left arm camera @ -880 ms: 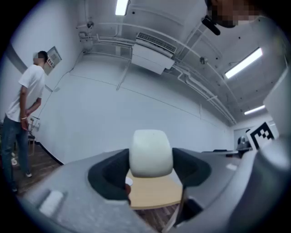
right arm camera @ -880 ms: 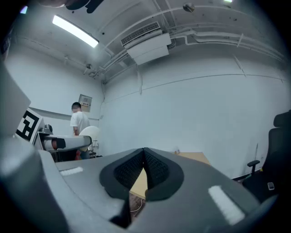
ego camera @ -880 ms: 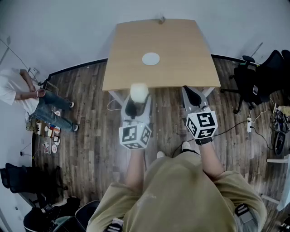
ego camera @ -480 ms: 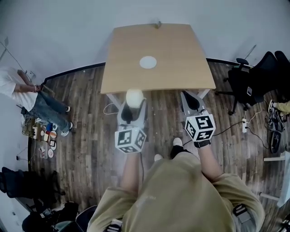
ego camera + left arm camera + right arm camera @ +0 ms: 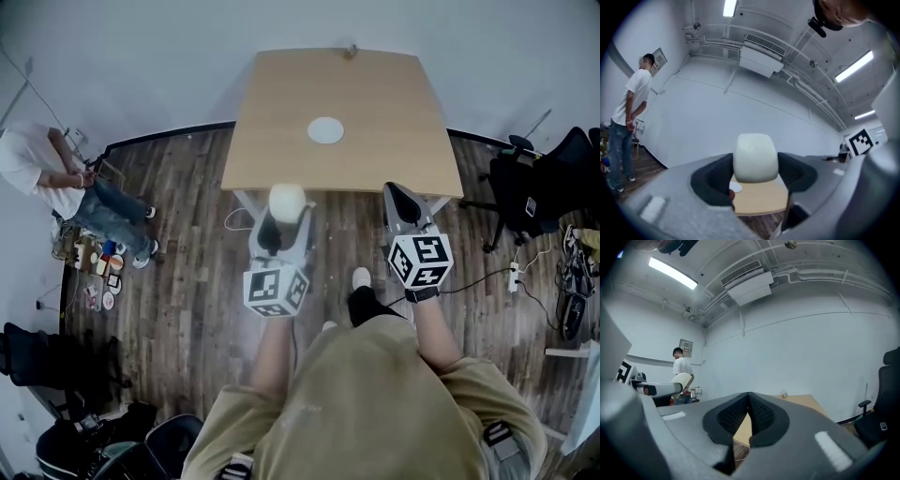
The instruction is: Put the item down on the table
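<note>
Head view: the left claw grips a pale rounded item, held up just short of the desk's near edge, at 11 o'clock from the person. The right claw, at 1 o'clock, is closed on nothing. A white disc lies mid-desk.

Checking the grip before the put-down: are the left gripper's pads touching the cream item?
Touching. The left gripper view shows the cream item wedged between the dark pads of the left gripper, with no gap on either side.
</note>
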The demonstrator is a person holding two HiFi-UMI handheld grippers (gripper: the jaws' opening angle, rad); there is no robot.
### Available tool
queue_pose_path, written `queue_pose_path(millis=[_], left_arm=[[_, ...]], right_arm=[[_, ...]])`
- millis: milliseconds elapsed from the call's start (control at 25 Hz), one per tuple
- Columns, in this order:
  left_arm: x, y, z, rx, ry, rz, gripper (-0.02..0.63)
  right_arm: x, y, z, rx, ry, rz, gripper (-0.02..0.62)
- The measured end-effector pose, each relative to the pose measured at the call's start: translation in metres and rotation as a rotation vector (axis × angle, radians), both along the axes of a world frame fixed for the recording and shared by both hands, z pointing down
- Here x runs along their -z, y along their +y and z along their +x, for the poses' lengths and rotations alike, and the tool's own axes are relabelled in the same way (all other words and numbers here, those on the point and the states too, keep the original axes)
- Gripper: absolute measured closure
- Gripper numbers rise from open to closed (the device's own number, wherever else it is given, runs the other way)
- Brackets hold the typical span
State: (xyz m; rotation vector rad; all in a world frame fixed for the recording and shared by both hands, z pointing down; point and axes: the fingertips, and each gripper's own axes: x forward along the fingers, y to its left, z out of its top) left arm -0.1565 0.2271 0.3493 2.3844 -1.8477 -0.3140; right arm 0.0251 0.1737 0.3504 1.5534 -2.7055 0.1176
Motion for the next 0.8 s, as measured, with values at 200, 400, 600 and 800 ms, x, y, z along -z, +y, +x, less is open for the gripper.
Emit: queue_pose_path(millis=[200, 400, 600, 800], left_arm=[[-0.003, -0.041, -0.007, 0.035, -0.013, -0.017, 0.310], [0.003, -0.105, 0.005, 0.054, -0.015, -0.012, 0.310], [0.017, -0.165, 0.035, 0.014, -0.015, 0.004, 0.310], [0.006, -0.219, 0.063, 0.014, -0.012, -0.011, 0.309]], right_arm=[[-0.001, -0.058, -0.001, 0.030, -0.032, -0.010, 0.589], [0.002, -0.123, 0.001, 0.081, -0.048, -0.001, 0.589], [0.015, -0.184, 0.010, 0.109, -0.063, 0.015, 0.589], [0.004, -0.234, 0.027, 0.128, -0.058, 0.013, 0.589]])
